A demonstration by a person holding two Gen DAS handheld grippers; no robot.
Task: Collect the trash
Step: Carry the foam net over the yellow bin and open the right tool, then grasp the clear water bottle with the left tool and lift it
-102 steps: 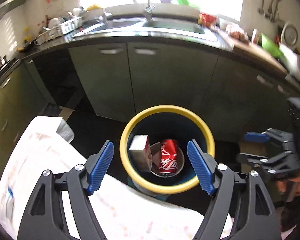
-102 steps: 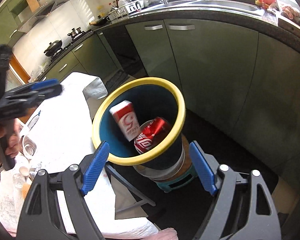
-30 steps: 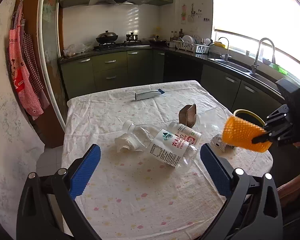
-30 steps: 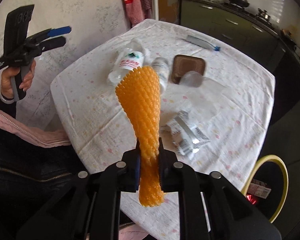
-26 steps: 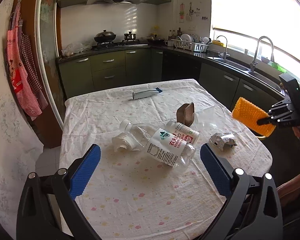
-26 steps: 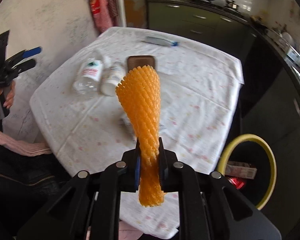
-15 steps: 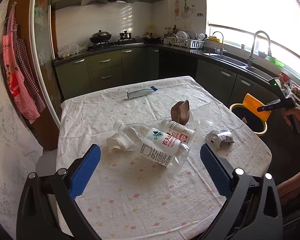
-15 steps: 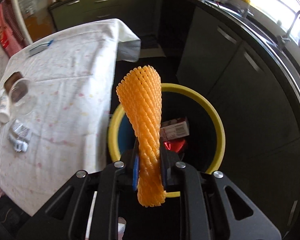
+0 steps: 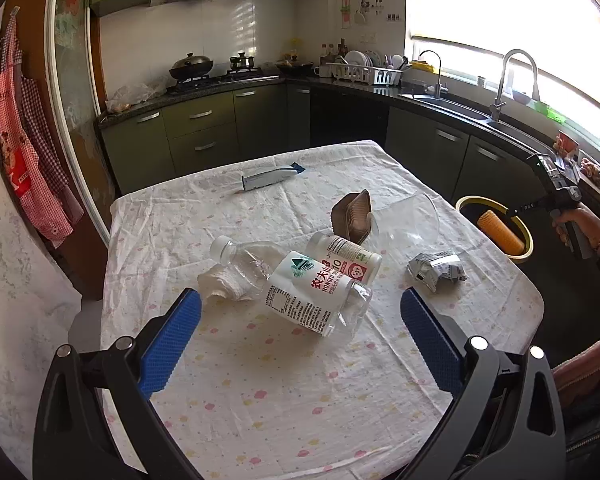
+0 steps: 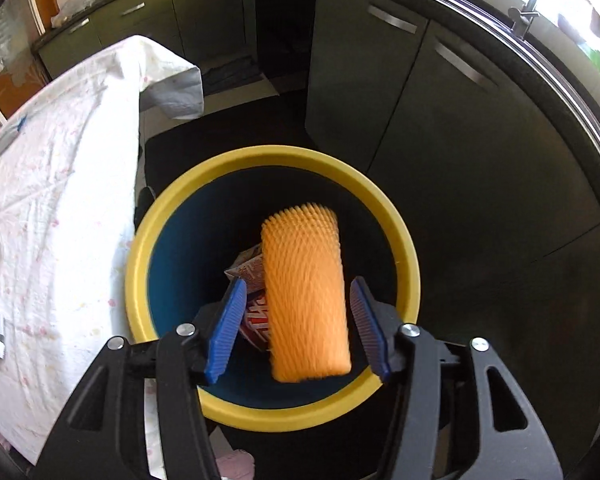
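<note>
In the right wrist view my right gripper (image 10: 298, 284) hangs over the yellow-rimmed blue bin (image 10: 268, 156). Its jaws are opening, and the orange foam net (image 10: 304, 292) sits loose and blurred between them with a gap at each pad. Below it in the bin lie a carton (image 10: 248, 268) and a red can (image 10: 256, 320). My left gripper (image 9: 299, 296) stands open above the table, just short of a large clear water bottle (image 9: 312, 296). A small white bottle (image 9: 348, 258), a crumpled tissue (image 9: 224, 284) and a crushed silver wrapper (image 9: 436, 272) lie around that bottle.
A brown tray (image 9: 354, 216) and a clear plastic lid (image 9: 404, 220) stand farther back on the floral tablecloth (image 9: 284, 392), with a grey-and-blue tool (image 9: 268, 176) near the far edge. The bin (image 9: 464, 202) stands off the table's right corner, beside dark kitchen cabinets (image 10: 440, 128).
My right gripper swung from the table to over the bin with the orange net pinched, then its jaws parted and the net came loose. The left gripper stayed open and barely shifted.
</note>
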